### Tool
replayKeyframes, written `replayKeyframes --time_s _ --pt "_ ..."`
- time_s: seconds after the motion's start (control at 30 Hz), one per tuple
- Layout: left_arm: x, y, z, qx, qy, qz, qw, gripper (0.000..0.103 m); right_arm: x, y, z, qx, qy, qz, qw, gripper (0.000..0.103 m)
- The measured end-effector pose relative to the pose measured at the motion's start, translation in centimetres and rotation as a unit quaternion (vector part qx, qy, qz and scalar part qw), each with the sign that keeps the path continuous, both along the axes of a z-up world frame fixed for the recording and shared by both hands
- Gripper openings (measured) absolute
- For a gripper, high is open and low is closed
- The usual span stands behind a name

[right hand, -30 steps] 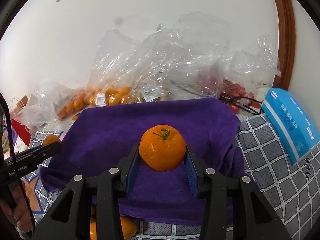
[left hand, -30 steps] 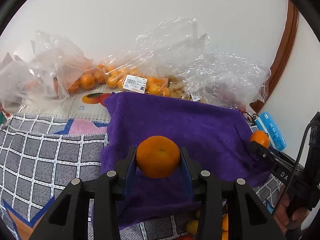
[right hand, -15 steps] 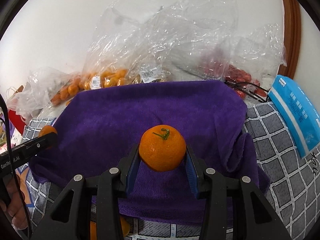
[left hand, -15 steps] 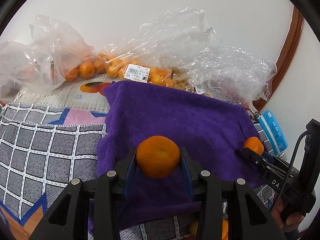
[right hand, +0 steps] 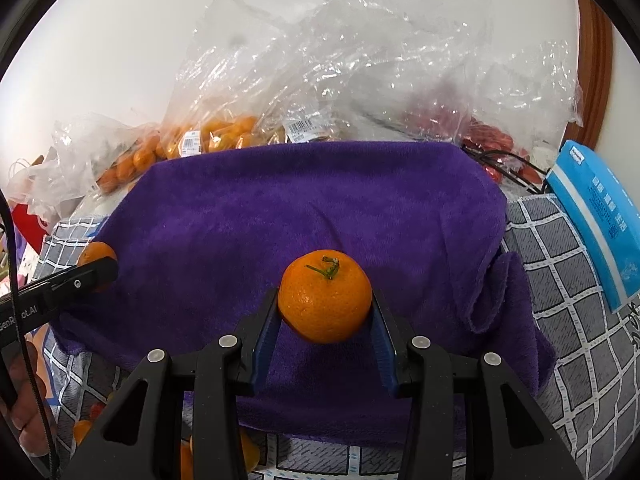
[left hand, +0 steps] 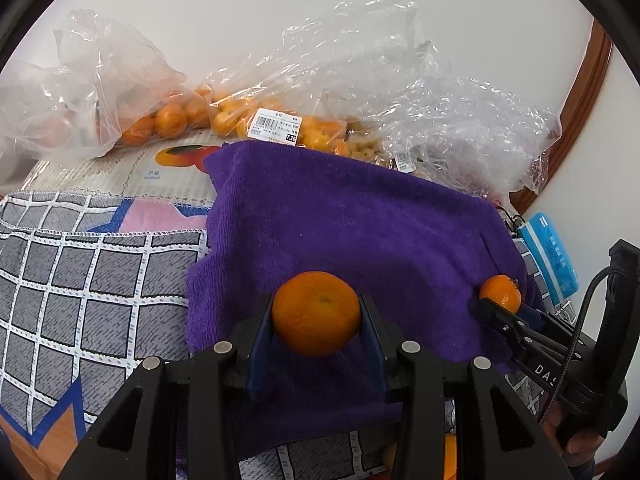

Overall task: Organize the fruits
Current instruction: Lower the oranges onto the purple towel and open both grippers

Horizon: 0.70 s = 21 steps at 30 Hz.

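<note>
Left wrist view, left to right: grey checked cloth (left hand: 80, 280) covers the near left. A clear bag of small oranges (left hand: 152, 120) sits far left against the white wall (left hand: 280, 8). A second clear bag of oranges with a price label (left hand: 276, 124) lies just right of it. Purple towel (left hand: 360, 232) is spread across the centre. The left gripper (left hand: 316, 316) has its blue pads clamped on a mandarin (left hand: 316, 312), held above the towel's near edge, blossom end facing the camera. To the right, the right gripper (left hand: 498, 304) shows side-on over the towel's right edge, closed on a second mandarin (left hand: 500, 292). A blue packet (left hand: 552, 256) lies at far right beside it. Loose oranges (left hand: 448, 456) show below the gripper bodies at bottom right.

Right wrist view, left to right: the left gripper enters from the left edge with its mandarin over the towel's left border. Bagged oranges lie far left. The purple towel fills the centre. The right gripper's pads grip the second mandarin, green stem (right hand: 326, 268) upward, above the towel's near middle. Red fruit (right hand: 492, 140) in crumpled clear plastic (right hand: 400, 60) lies far right. The blue packet rests on the checked cloth at the right edge. Brown wooden trim (right hand: 596, 60) runs up the far right wall.
</note>
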<state>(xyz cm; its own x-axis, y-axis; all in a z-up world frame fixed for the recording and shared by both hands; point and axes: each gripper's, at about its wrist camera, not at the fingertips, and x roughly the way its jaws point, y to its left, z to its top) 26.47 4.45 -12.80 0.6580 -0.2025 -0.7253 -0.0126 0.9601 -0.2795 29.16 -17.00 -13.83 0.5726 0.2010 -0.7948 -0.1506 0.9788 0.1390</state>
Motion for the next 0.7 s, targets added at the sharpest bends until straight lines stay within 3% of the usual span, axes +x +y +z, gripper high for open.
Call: replayKeyframes --time_s 0.43,0.7 --pt "0.1 -0.3 -0.1 0.007 0.002 -0.004 1.0000 0.039 -0.4 -0.2 0.8 -0.003 -0.023 -0.006 1.000 0.044" --pt "0.1 -0.6 -0.2 0.016 0.004 -0.007 0.9998 0.040 -0.7 -1.0 1.5 0.013 -0.036 -0.025 0.999 0.053"
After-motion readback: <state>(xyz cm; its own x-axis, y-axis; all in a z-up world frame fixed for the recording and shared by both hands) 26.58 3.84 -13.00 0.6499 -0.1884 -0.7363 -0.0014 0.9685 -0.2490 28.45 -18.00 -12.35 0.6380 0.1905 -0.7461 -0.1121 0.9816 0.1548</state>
